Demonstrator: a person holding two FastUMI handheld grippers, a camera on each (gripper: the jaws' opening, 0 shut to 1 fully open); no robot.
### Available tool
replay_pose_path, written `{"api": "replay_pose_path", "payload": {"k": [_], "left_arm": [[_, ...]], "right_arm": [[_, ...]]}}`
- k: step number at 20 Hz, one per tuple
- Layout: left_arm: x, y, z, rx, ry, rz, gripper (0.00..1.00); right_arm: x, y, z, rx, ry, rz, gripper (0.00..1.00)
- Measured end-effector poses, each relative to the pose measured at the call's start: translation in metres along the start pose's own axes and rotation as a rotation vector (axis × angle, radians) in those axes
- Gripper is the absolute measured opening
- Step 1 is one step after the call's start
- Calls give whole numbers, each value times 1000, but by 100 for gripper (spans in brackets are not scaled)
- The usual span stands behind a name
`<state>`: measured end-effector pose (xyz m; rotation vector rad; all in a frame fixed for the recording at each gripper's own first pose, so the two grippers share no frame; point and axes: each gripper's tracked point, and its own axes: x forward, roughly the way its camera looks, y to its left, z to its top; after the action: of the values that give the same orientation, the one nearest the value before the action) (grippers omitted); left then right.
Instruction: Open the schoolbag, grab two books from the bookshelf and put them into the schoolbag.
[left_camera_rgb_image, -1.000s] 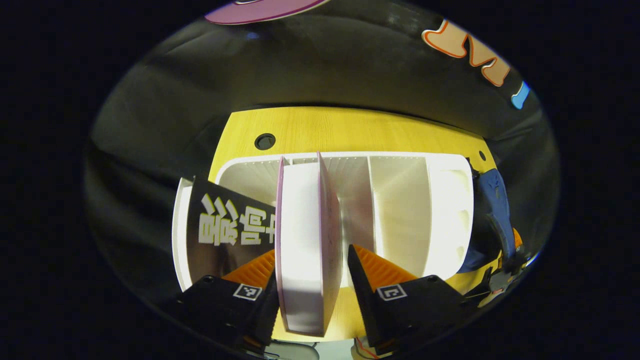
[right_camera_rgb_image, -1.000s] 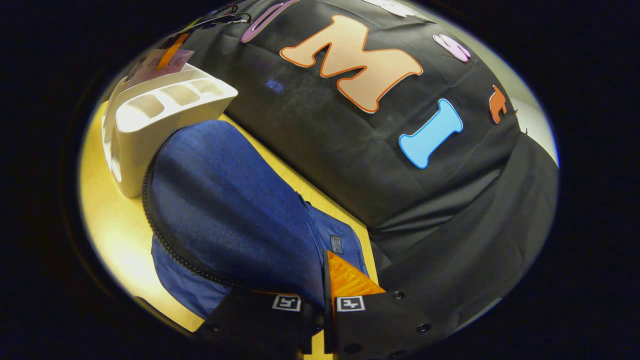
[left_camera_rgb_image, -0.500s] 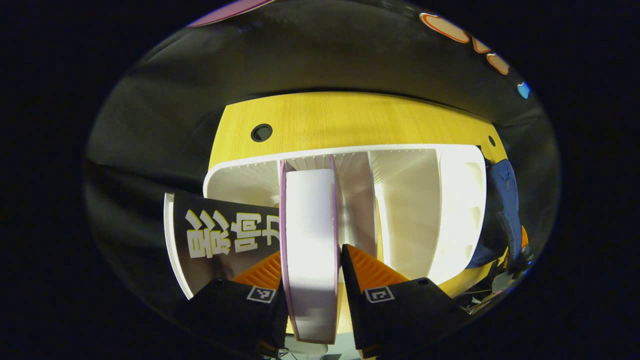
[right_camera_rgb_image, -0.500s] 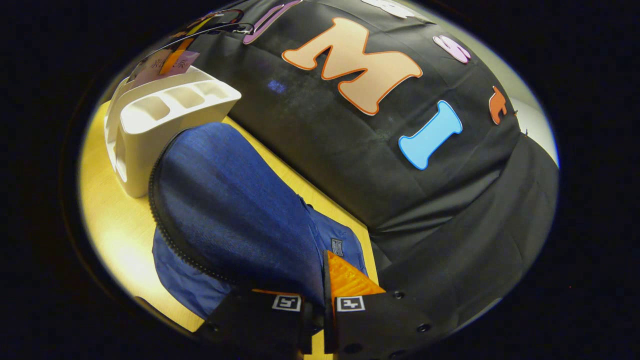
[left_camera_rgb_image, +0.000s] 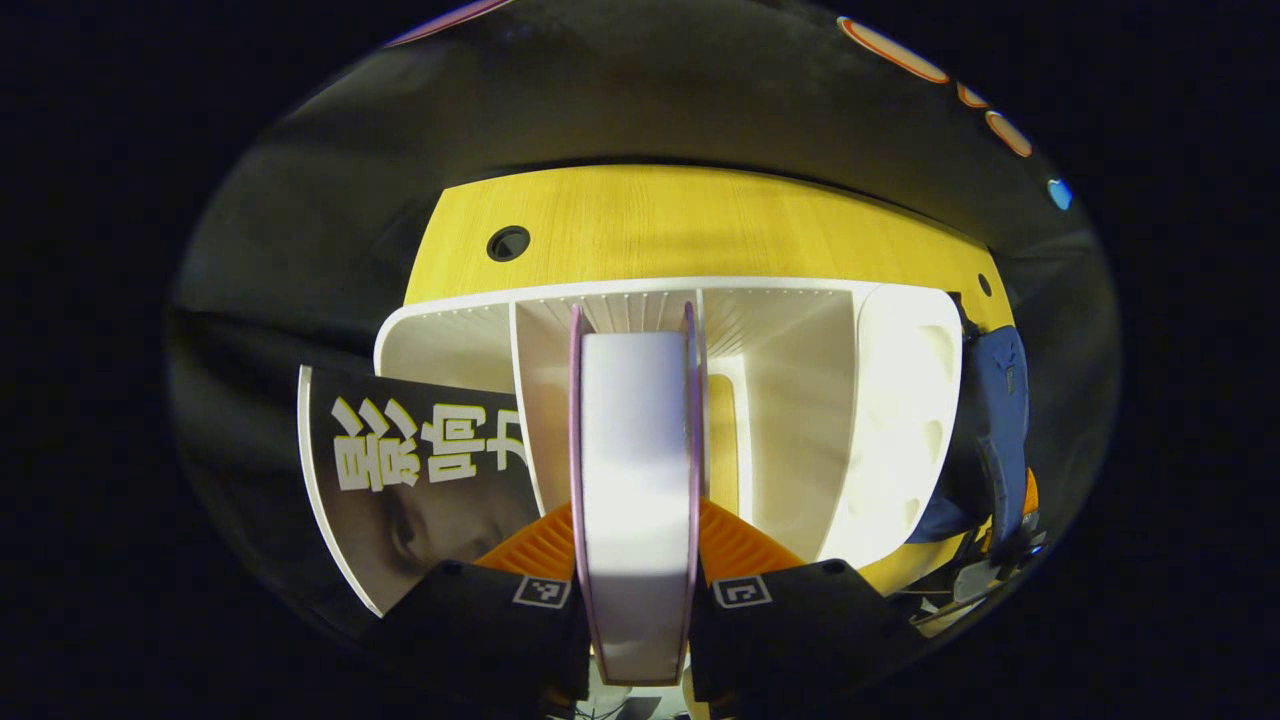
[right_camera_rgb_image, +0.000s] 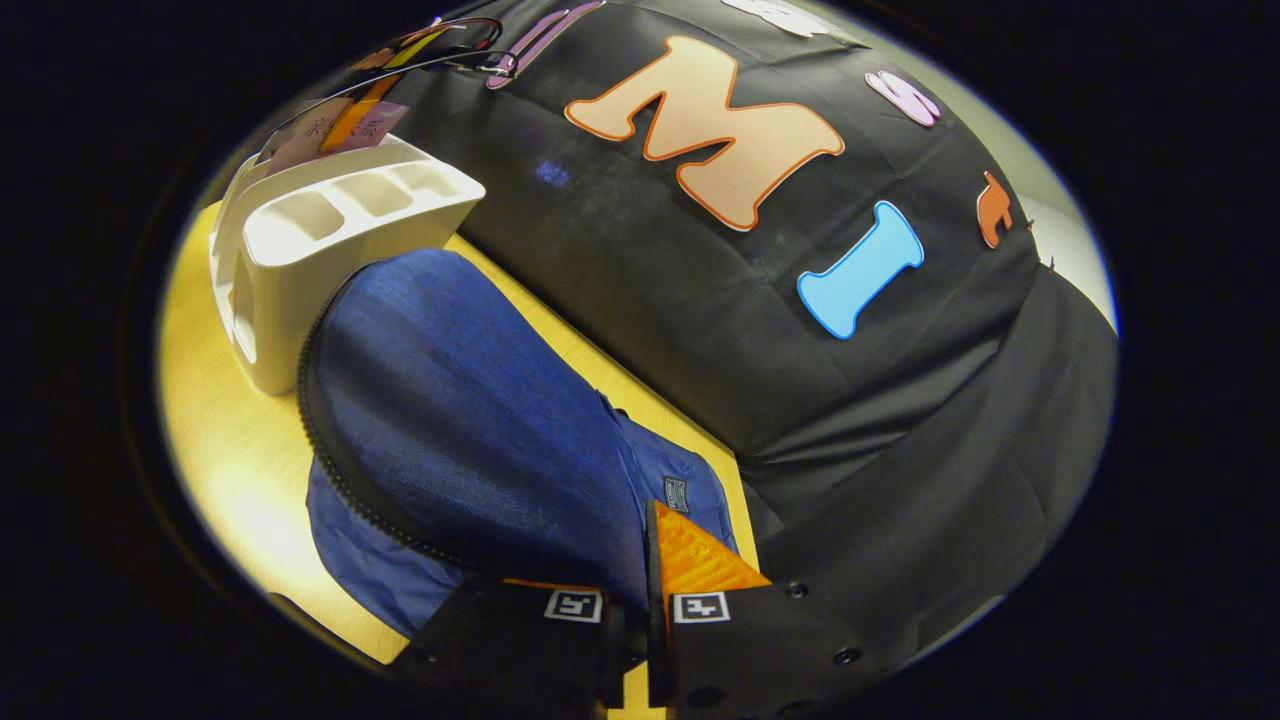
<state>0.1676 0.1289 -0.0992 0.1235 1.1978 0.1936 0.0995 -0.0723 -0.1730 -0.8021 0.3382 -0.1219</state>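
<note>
Left claw (left_camera_rgb_image: 637, 545) now clamped on pink-edged white book (left_camera_rgb_image: 636, 480) in white plastic bookshelf (left_camera_rgb_image: 905, 420), ready to lift; right claw (right_camera_rgb_image: 640, 590) pinching blue fabric schoolbag (right_camera_rgb_image: 470, 430) flap.

Right gripper (right_camera_rgb_image: 640, 590) pinching blue schoolbag (right_camera_rgb_image: 470, 420)

Large white characters, 影响力, run across the dark cover of a book (left_camera_rgb_image: 420, 470) leaning at the left end of the bookshelf (left_camera_rgb_image: 900, 400). The schoolbag (right_camera_rgb_image: 470, 420) carries a small sewn label too small to read. Square coded markers sit on both grippers' fingers (left_camera_rgb_image: 540, 545).
</note>
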Motion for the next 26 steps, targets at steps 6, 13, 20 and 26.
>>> {"api": "replay_pose_path", "payload": {"k": [6, 13, 20, 26], "left_arm": [[-24, 1, -28, -63, 53, -29, 37], [-96, 23, -69, -116, 6, 36, 36], [-172, -5, -107, -242, -91, -80, 36], [-203, -51, -135, -219, -154, -155, 35]], "right_arm": [[-4, 0, -2, -6, -13, 10, 12], [-4, -2, -2, 19, -30, 28, 12], [-3, -4, -4, 67, -32, 46, 12], [-6, -7, -6, 100, -29, 70, 12]]}}
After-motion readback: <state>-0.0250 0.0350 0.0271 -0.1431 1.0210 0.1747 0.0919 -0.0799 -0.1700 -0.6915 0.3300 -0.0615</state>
